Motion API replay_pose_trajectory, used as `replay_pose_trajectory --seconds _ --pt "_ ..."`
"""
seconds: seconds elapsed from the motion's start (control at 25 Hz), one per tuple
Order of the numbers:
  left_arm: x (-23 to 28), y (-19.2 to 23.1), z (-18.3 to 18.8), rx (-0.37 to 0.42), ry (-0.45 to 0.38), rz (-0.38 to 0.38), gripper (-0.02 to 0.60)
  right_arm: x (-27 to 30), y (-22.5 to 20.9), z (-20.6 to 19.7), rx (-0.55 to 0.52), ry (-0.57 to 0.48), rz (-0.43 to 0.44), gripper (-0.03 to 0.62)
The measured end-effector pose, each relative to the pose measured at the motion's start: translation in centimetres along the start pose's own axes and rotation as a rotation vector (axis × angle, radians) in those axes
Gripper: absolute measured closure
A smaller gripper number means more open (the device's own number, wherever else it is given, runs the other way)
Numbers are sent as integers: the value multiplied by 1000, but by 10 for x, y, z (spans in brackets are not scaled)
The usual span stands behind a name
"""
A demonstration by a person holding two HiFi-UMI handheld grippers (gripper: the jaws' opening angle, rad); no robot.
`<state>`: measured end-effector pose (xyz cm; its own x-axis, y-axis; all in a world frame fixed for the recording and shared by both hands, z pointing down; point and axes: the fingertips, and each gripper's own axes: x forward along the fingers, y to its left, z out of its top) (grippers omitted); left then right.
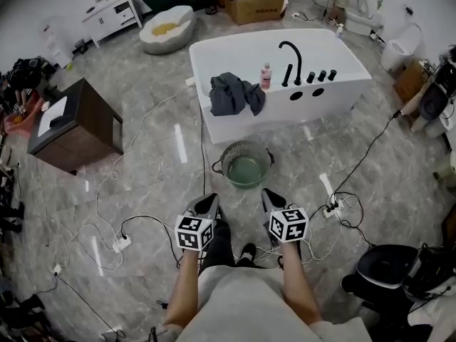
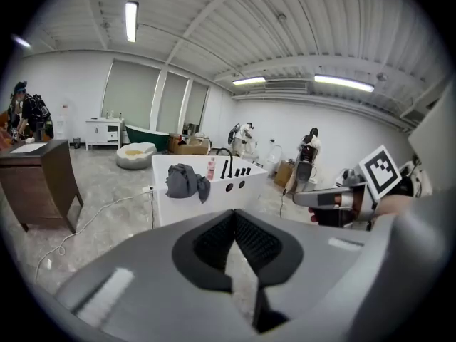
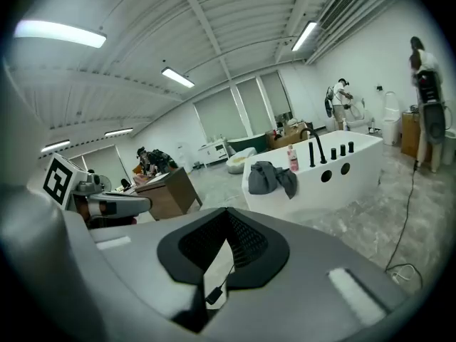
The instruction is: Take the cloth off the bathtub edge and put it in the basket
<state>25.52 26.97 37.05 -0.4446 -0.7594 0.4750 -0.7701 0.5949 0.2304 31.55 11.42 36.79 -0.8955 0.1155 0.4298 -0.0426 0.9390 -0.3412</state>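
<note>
Cloth (image 1: 236, 94), crumpled grey, drapes over glossy white bathtub (image 1: 335, 87).

Grey marble floor (image 1: 157, 77), brown wooden cabinet (image 1: 78, 123), white walls (image 2: 82, 84)

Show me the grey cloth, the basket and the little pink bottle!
grey cloth (image 1: 235, 95), head view, middle of the crumpled heap.
basket (image 1: 246, 144), head view, its far rim.
pink bottle (image 1: 266, 78), head view, its body.
</note>
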Motion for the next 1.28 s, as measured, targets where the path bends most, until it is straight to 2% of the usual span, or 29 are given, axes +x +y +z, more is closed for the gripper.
replay_pose_trajectory --seconds 0.2,0.52,0.8,0.92,1.12,1.28 --pt "25 26 19 7 0 -11 523 33 -9 14 5 -7 1 592" --pt "88 87 83 -22 -29 -22 523 94 -36 69 6 -28 -54 592" --pt "145 136 113 -47 10 -69 523 155 -56 96 44 -2 -104 592" --pt "164 161 120 -68 36 -96 525 186 -53 104 58 21 -77 592" --pt "200 207 132 -112 70 -140 525 249 -23 117 106 63 39 593" --pt "236 232 140 -145 88 -152 525 286 -17 127 85 84 30 593"
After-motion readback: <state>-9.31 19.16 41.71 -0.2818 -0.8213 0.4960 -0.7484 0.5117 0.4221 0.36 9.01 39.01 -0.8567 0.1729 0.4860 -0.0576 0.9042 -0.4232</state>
